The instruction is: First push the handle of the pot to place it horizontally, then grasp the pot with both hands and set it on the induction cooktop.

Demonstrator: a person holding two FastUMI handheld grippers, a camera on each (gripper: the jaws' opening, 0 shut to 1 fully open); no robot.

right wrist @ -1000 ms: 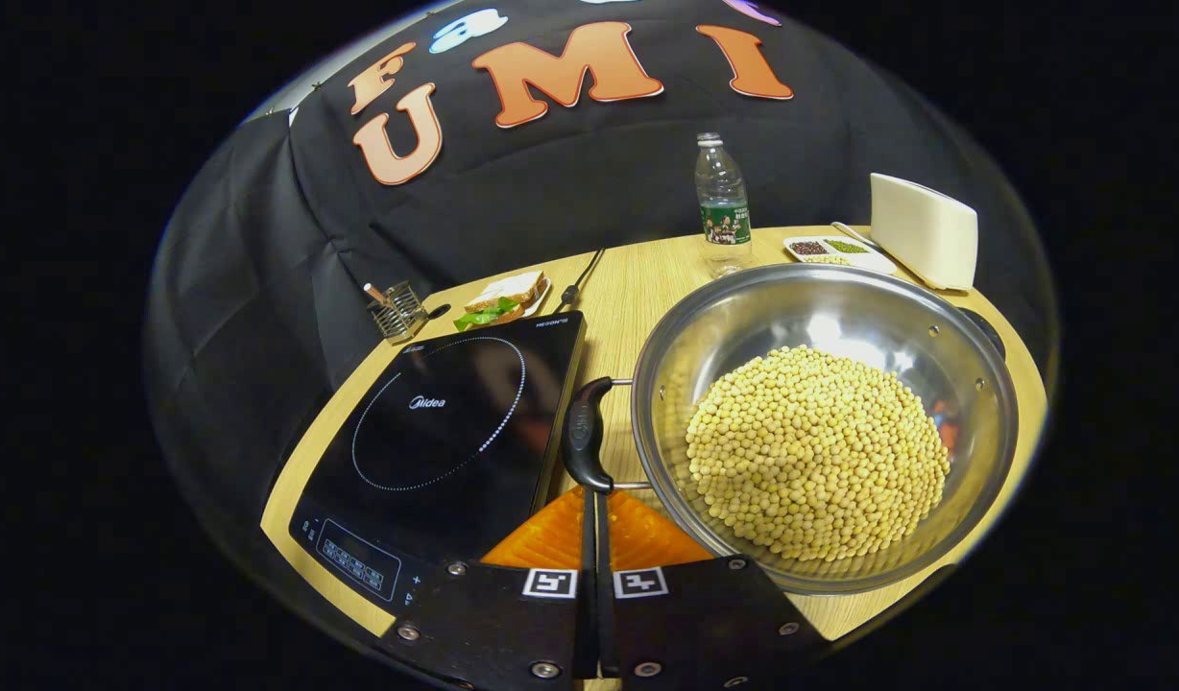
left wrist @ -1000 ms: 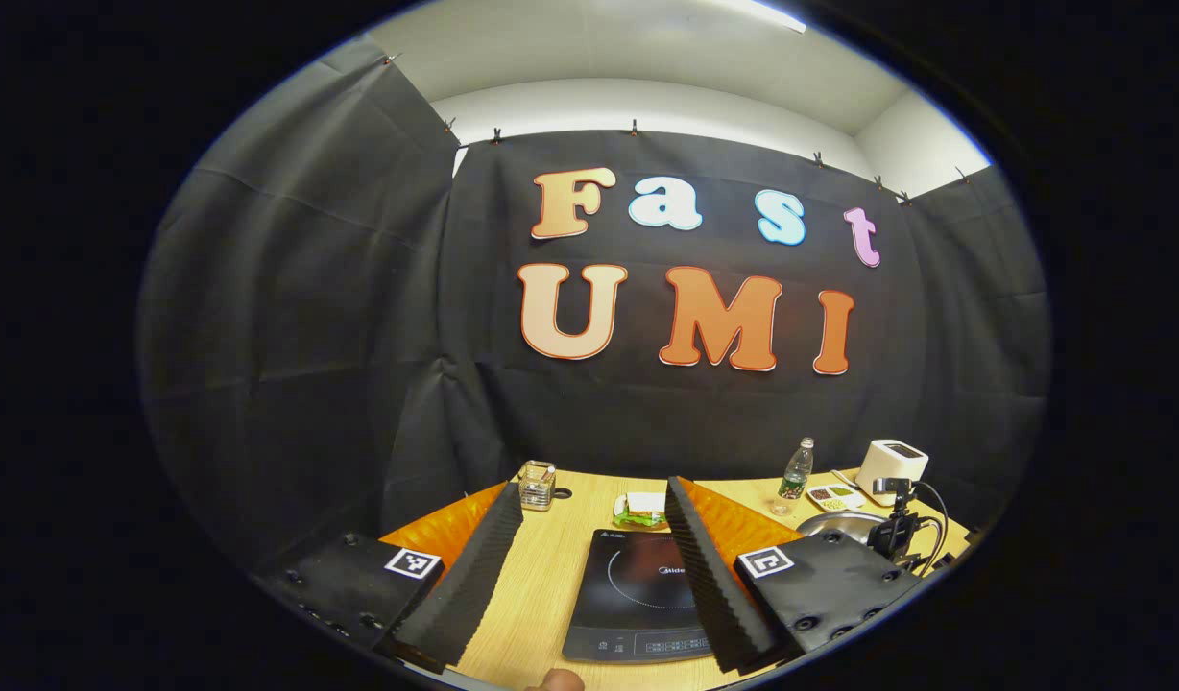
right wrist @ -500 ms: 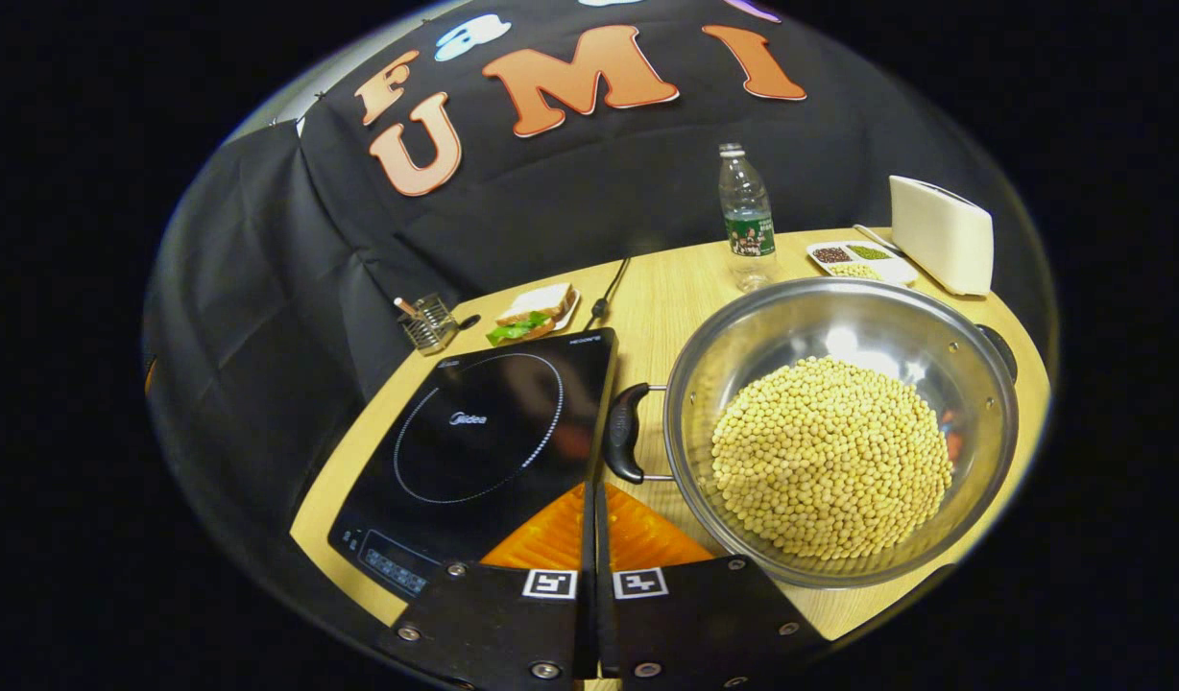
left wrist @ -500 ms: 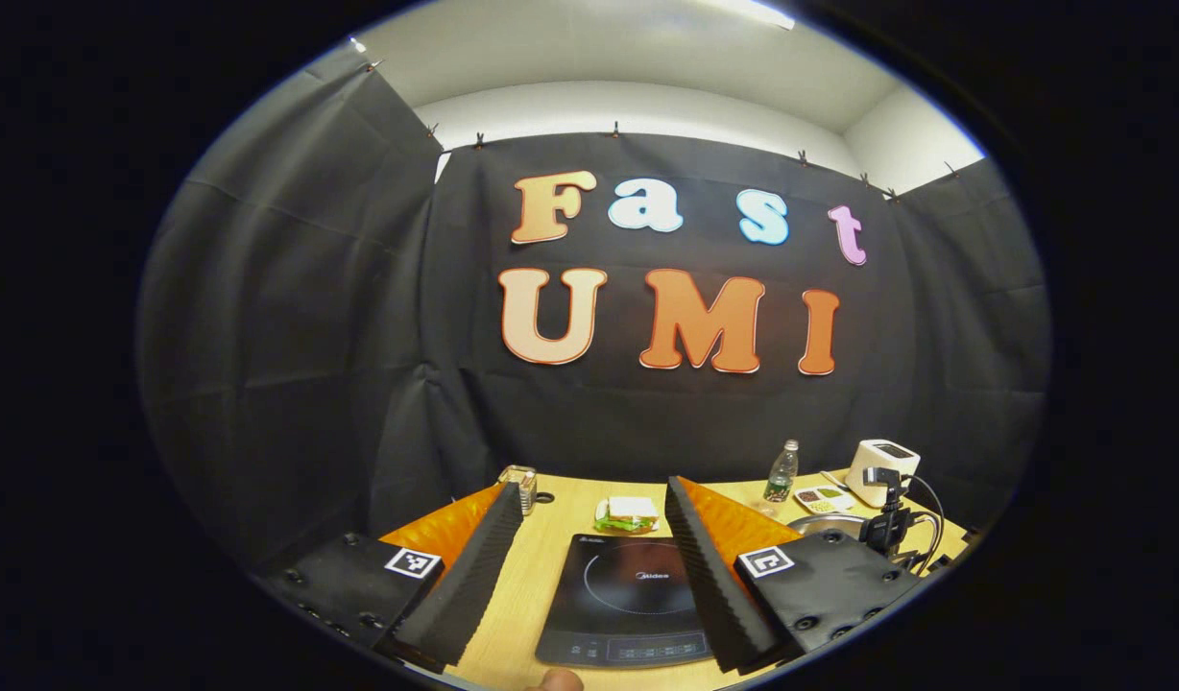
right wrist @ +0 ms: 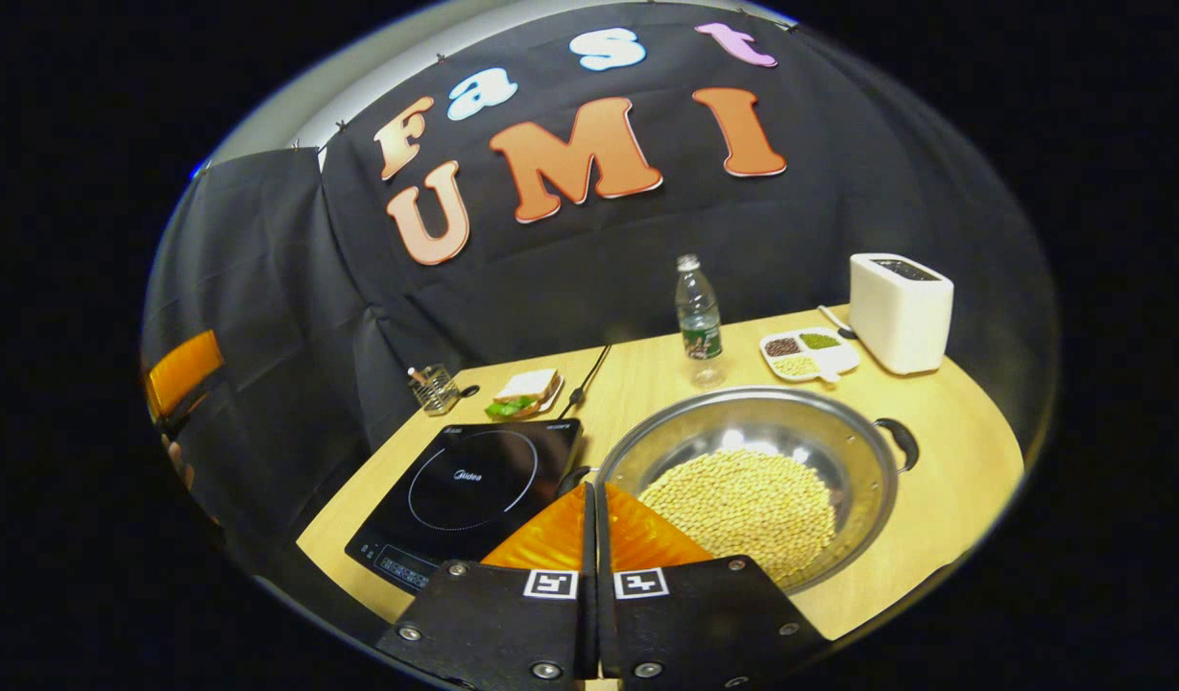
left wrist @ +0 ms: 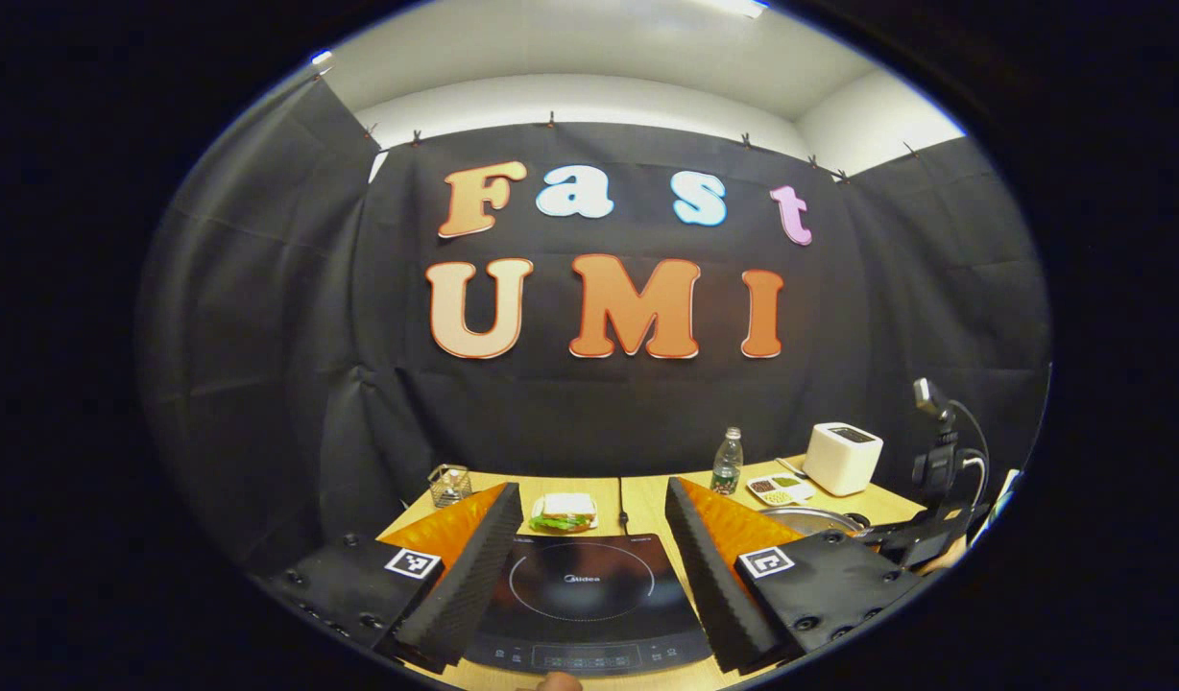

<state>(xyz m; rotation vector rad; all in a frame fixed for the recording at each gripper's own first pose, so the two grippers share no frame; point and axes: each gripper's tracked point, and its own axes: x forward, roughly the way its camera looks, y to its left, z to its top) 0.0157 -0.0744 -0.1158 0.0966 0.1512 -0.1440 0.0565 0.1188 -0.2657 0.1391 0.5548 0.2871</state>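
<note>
Sitting in the lower middle of the right gripper view, one steel pot (right wrist: pixel 820 432) rests on the wooden table (right wrist: pixel 945 489), heaped with pale beans (right wrist: pixel 738 504). One dark handle (right wrist: pixel 899 443) juts from its right rim; the left handle is mostly hidden behind the gripper tips. Just left of the pot lies a single black induction cooktop (right wrist: pixel 465 485), a ring printed on its glass with "Midea" written in the middle and a strip of touch controls along its near edge; pot and cooktop sit close together, and whether they touch cannot be made out.

Along the far edge of the table stand one clear water bottle (right wrist: pixel 697 317) with a green label too small to read, one white toaster (right wrist: pixel 899 309), one divided dish (right wrist: pixel 806 353) with three sorts of grain, one sandwich (right wrist: pixel 522 393) on a plate, and one wire holder (right wrist: pixel 434 387).

At the bottom centre the right gripper (right wrist: pixel 594 509) has its two fingers pressed together, nothing between them; each carries one square black-and-white marker.

At the bottom of the left gripper view, the left gripper (left wrist: pixel 589 537) stands wide open and empty above the cooktop (left wrist: pixel 580 600), where "Midea" shows again. A sliver of the pot (left wrist: pixel 810 521) appears at lower right.
</note>
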